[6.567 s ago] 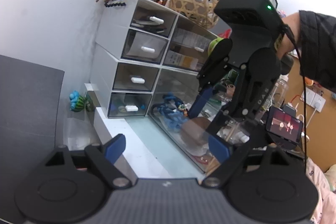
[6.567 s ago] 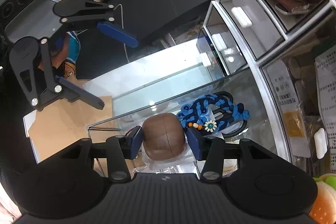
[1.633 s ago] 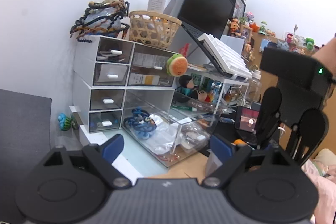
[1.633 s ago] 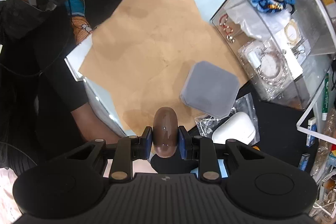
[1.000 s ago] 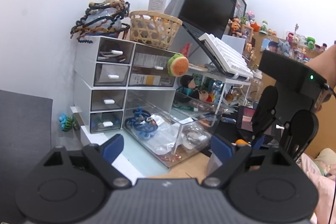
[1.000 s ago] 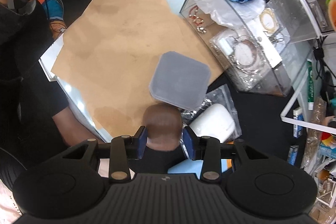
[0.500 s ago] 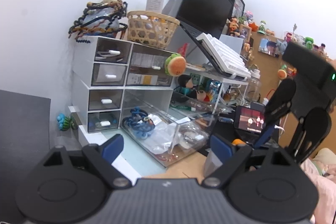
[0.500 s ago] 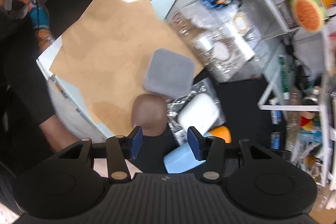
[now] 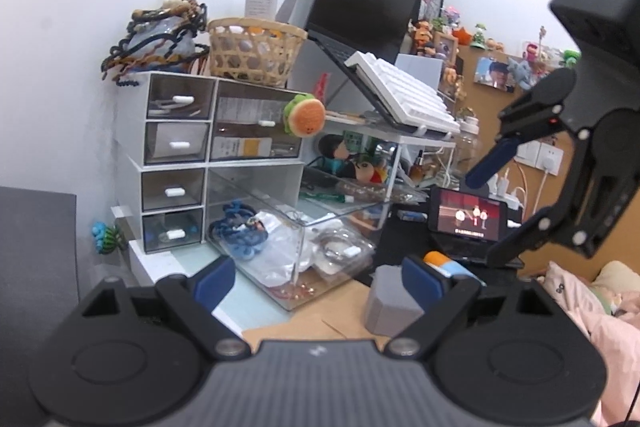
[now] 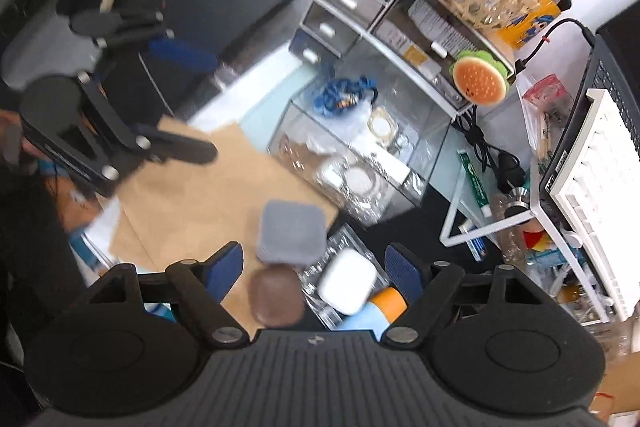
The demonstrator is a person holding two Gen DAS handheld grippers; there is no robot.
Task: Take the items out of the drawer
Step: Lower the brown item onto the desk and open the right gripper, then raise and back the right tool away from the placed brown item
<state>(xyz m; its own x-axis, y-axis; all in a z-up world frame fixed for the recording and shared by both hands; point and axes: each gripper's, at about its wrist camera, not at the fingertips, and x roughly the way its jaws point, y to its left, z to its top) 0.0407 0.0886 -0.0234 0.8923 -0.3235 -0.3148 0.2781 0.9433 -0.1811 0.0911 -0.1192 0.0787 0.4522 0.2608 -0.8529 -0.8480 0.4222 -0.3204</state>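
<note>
The clear drawer (image 9: 304, 223) is pulled out of the white organiser (image 9: 208, 155); it holds a blue cord bundle (image 9: 240, 231), plastic bags and jewellery. It also shows in the right wrist view (image 10: 360, 163). A brown oval case (image 10: 276, 297) lies on the brown paper (image 10: 208, 195), beside a grey box (image 10: 290, 233) that also shows in the left wrist view (image 9: 390, 301). My right gripper (image 10: 314, 269) is open and empty above the brown case. My left gripper (image 9: 316, 277) is open and empty, in front of the drawer.
A white earbud case (image 10: 348, 281) and an orange-blue object (image 10: 384, 305) lie by the grey box. A phone (image 9: 468, 221) stands on the black mat. A wire shelf (image 10: 516, 219) with keyboard (image 9: 400, 91) stands to the right. A wicker basket (image 9: 254, 51) tops the organiser.
My right gripper let go of the brown case on the paper, opened wide and lifted up and back. My left gripper has hardly moved.
</note>
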